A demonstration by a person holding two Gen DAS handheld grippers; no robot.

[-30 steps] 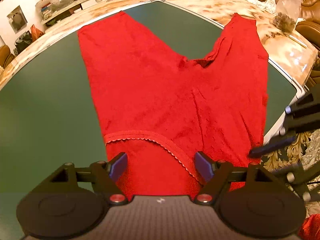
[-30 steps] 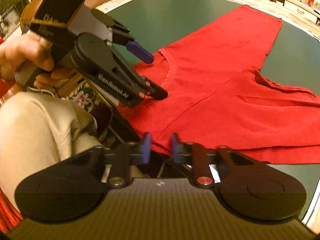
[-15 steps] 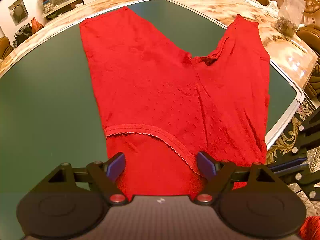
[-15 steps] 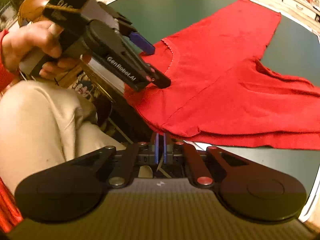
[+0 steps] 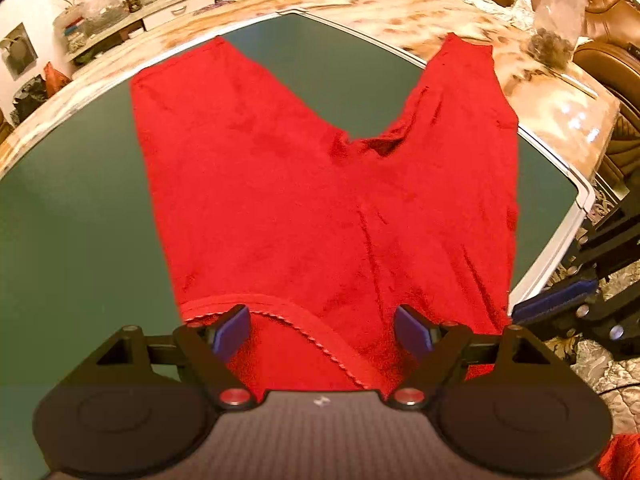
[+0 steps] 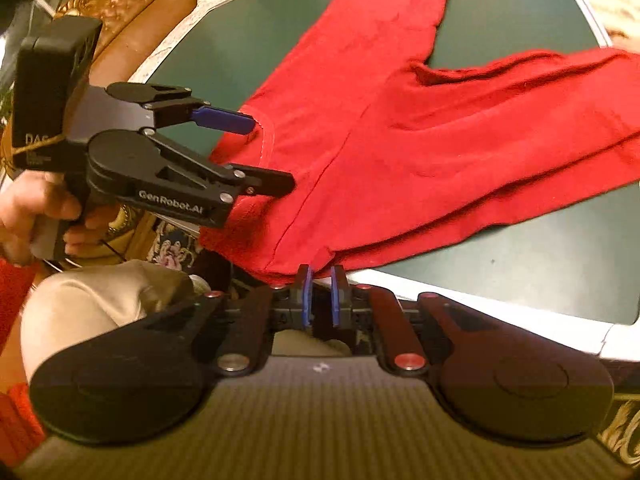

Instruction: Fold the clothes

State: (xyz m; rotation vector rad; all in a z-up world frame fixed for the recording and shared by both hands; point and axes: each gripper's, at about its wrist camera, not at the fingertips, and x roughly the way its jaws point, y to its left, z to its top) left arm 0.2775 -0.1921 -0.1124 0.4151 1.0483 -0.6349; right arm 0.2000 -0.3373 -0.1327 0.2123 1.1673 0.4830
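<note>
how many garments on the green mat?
1. One pair of red trousers lies spread flat on the green mat, waistband nearest the camera, both legs pointing away. Nothing else on the mat in either view.

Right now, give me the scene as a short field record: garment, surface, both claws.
garment: red pants, spread flat, both legs splayed away from the waistband
surface: green mat on a marble-patterned table
left claw: jaws wide, straddling the waistband, pads not pressing the fabric
right claw: at the garment's near corner by the mat's edge, jaws narrow and opening, no fabric seen between them
person: hand gripping the left claw's handle
fold: not started
</note>
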